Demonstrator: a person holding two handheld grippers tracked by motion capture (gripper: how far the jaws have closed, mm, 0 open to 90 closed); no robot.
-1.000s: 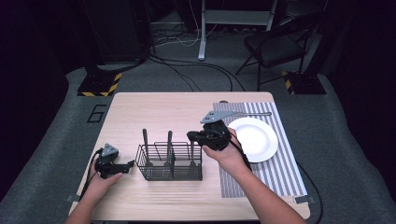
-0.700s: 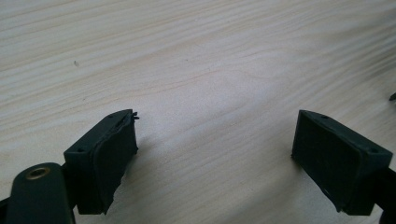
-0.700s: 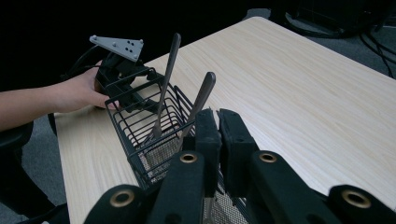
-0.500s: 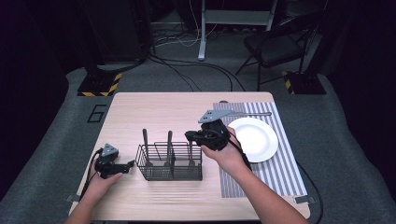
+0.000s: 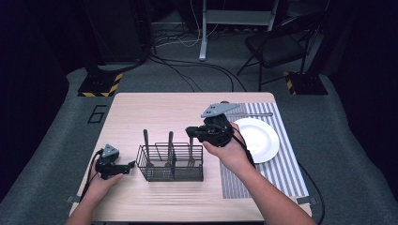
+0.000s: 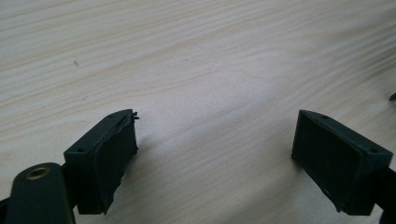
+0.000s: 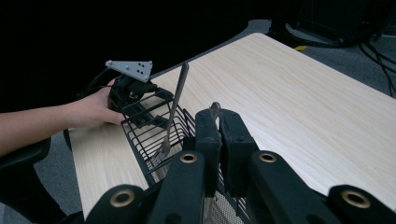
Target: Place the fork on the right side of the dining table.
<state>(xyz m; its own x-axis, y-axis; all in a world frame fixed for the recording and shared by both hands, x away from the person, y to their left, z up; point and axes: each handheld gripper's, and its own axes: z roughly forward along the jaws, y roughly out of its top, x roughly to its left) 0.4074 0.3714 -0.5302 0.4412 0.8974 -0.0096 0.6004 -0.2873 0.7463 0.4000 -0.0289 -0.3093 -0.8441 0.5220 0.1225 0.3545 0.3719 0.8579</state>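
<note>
Lifted a little since a second ago, the right tongs (image 5: 192, 131) now sit higher over the wire caddy (image 5: 171, 163), jaws clamped on the handle of a fork (image 7: 214, 110) that stands at the caddy's right end. From the right gripper view the handle tip pokes up between the pressed-together jaws, with the tines hidden below. Two more pieces of cutlery (image 5: 146, 149) stand upright in the caddy's left and middle compartments, one visible as a fork (image 7: 173, 112) from that view. The left tongs (image 5: 126, 167) rest on the counter (image 5: 155, 110) just beside the caddy's left end, jaws apart with nothing between them, unmoved. A white plate (image 5: 257, 139) lies on the striped placemat (image 5: 281, 164), with one utensil (image 5: 256, 114) already beyond it. My guess is the setting has barely begun: this fork is partly drawn out, two pieces remain.
</note>
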